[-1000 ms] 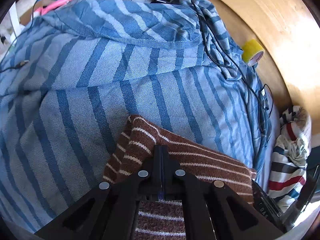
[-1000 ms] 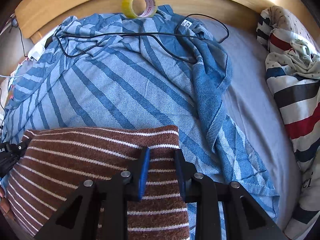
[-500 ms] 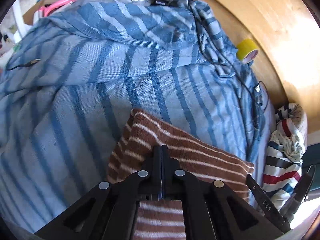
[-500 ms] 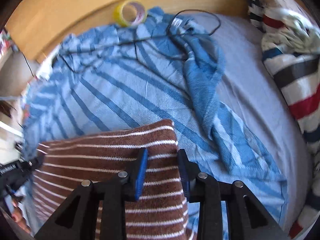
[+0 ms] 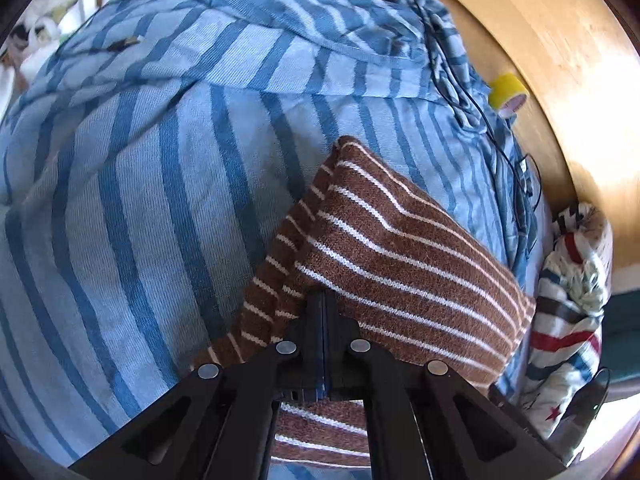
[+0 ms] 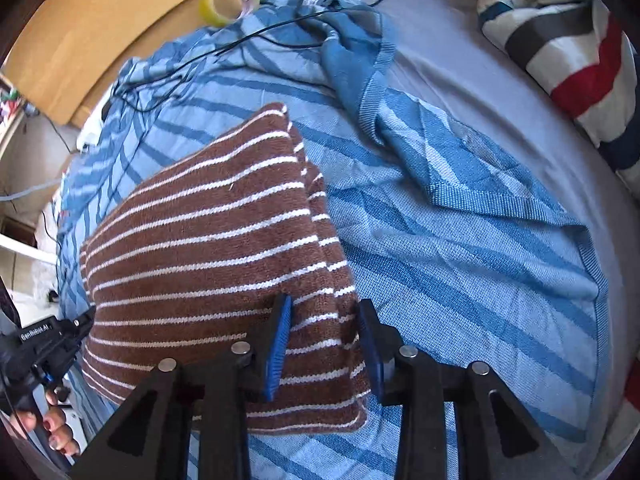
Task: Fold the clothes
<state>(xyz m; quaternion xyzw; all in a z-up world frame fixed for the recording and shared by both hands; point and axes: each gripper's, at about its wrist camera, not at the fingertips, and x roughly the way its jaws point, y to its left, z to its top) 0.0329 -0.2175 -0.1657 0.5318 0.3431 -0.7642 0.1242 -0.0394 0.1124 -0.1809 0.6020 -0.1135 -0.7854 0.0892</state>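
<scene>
A brown garment with thin white stripes point(image 5: 404, 256) is lifted over a blue striped blanket point(image 5: 140, 184), folded double. My left gripper point(image 5: 324, 300) is shut on its near edge. In the right wrist view the same brown garment point(image 6: 208, 248) hangs in front, and my right gripper point(image 6: 324, 328) has its blue pads either side of the garment's right edge with a visible gap. The left gripper's body point(image 6: 44, 344) shows at the lower left of that view.
A yellow tape roll point(image 6: 228, 2) lies by the wooden headboard point(image 5: 560, 64). A black cable point(image 6: 248, 40) runs across the blanket's far part. A red, white and dark striped bundle point(image 6: 568, 40) lies at the right. Clutter sits beyond the bed's far left.
Both grippers have risen and carried the brown garment up and forward; its far edge now lies further over the blanket. The right jaws have opened wider.
</scene>
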